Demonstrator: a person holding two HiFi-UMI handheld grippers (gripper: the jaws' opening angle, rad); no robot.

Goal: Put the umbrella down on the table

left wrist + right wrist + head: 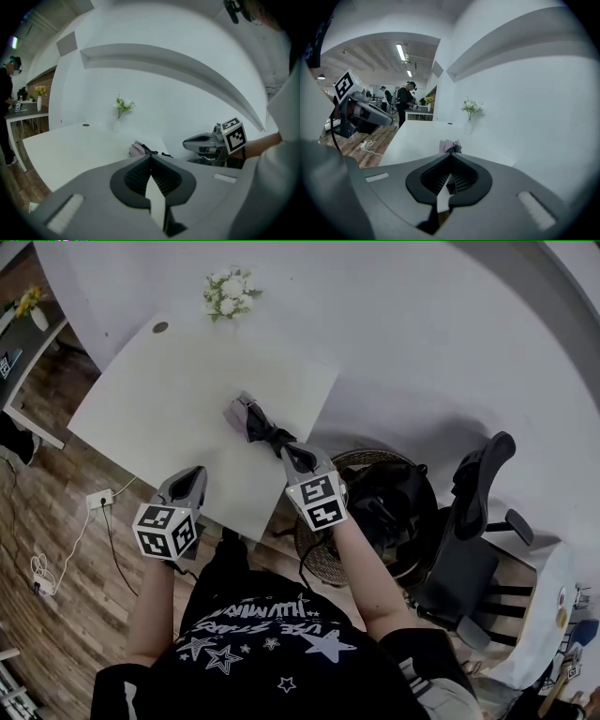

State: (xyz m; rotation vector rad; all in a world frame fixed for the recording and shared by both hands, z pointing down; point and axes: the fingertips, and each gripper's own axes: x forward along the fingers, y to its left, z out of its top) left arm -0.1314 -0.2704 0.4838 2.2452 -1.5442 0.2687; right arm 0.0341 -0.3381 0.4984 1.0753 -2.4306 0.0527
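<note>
A folded pale pink umbrella with a black strap lies on the white table, near its right edge. My right gripper hovers just behind the umbrella's near end, over the table's edge. Its jaws are shut and I see nothing between them. In the right gripper view the umbrella shows just past the closed tips. My left gripper hangs over the table's near edge, well left of the umbrella, jaws shut and empty. From the left gripper view the umbrella lies ahead on the table.
A vase of white flowers stands at the table's far corner by the wall. A round wicker basket and a black office chair sit right of the table. A power strip lies on the wood floor. People stand at a far table.
</note>
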